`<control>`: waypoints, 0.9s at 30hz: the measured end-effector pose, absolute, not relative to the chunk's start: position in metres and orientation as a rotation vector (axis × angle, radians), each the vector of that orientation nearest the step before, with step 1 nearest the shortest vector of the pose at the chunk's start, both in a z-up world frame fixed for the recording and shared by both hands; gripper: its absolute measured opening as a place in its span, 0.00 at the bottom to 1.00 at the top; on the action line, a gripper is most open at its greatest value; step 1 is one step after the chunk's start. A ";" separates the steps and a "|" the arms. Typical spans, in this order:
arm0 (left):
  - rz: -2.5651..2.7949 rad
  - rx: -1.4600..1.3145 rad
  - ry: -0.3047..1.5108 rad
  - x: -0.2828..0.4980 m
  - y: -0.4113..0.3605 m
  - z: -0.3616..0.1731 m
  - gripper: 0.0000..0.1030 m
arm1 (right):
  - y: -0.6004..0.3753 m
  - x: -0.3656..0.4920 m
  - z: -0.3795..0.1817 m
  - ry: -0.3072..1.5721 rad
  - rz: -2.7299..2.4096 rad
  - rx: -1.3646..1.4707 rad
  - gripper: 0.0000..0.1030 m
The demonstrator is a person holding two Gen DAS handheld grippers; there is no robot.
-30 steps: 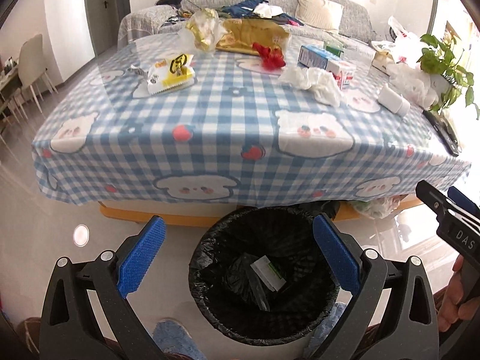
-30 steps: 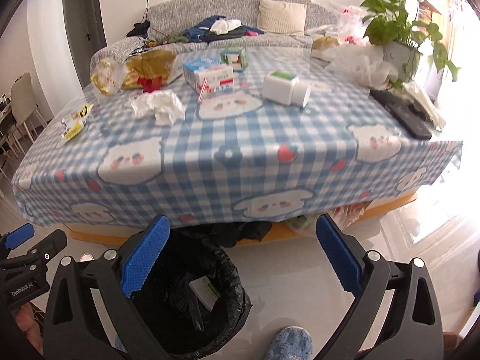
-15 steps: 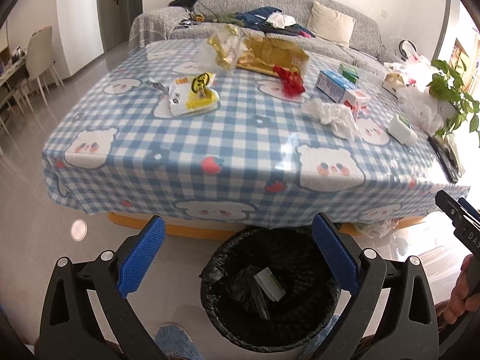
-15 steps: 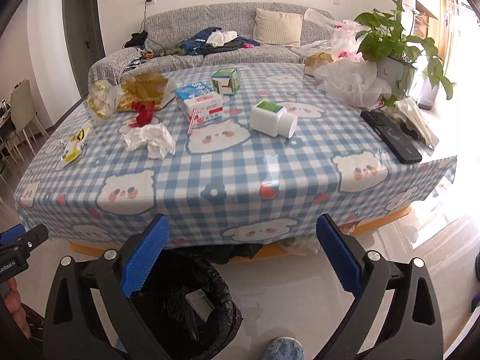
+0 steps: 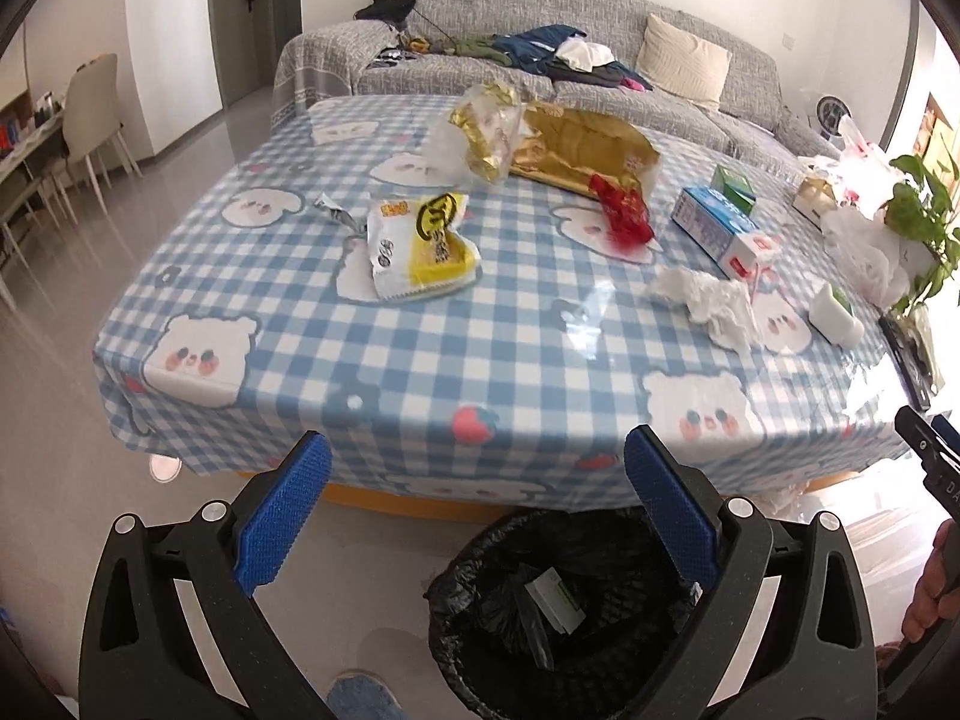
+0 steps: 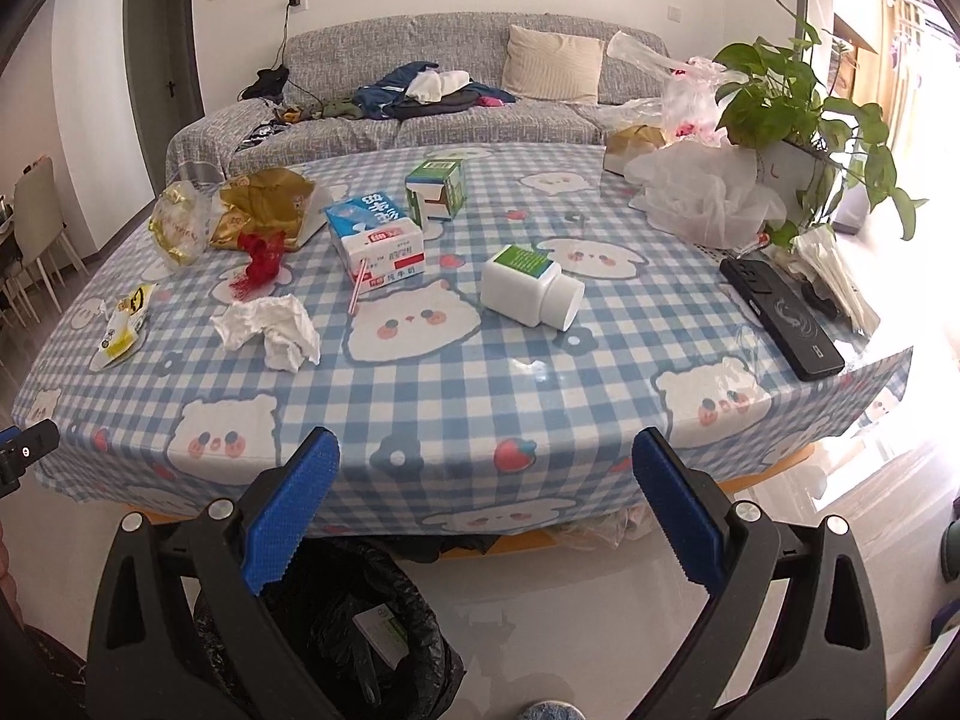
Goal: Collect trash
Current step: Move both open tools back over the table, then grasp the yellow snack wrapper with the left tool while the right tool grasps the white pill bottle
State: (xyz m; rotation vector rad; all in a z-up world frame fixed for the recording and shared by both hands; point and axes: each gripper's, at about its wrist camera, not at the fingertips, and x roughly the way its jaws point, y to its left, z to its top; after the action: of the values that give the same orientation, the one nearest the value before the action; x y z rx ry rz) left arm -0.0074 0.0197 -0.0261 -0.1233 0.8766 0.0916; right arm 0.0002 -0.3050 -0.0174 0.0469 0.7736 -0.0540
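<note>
Checked tabletop (image 6: 480, 384) ahead — left gripper (image 5: 477, 516) and right gripper (image 6: 486, 516) hover level off its near edge, both spread wide, holding nothing — the white bottle (image 6: 531, 294) lies sideways, cap toward the right edge.

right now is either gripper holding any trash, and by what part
Nothing is held. The left gripper and right gripper are both open with empty jaws, short of the table edge, above the bin.

Near half of table (image 6: 456, 396) bare checked cloth, open approach over the front edge for both grippers. Clutter further in: tissue (image 6: 270, 330), bottle (image 6: 531, 294), milk carton (image 6: 378, 246) mid-table, snack bag (image 5: 420, 252) left; plant (image 6: 792, 108), plastic bags (image 6: 708, 198) and remote (image 6: 780, 315) crowd right edge. Bin (image 5: 564, 612) on floor below front edge, mouth unobstructed.
</note>
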 end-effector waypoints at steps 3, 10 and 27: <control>0.099 -0.120 0.875 0.003 0.025 -0.023 0.93 | -0.310 0.013 -0.019 0.778 -0.061 0.052 0.91; 0.098 -0.101 0.885 0.031 0.030 -0.024 0.93 | -0.312 0.040 -0.025 0.796 -0.059 0.052 0.91; 0.135 -0.086 0.949 0.117 0.055 -0.044 0.93 | -0.337 0.126 -0.049 0.853 -0.075 0.049 0.90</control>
State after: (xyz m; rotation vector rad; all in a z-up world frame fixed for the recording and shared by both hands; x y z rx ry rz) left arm 0.1167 0.0548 -0.0443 -0.0861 0.9485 0.1346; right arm 0.1256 -0.3367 -0.0491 0.0490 0.8529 -0.0748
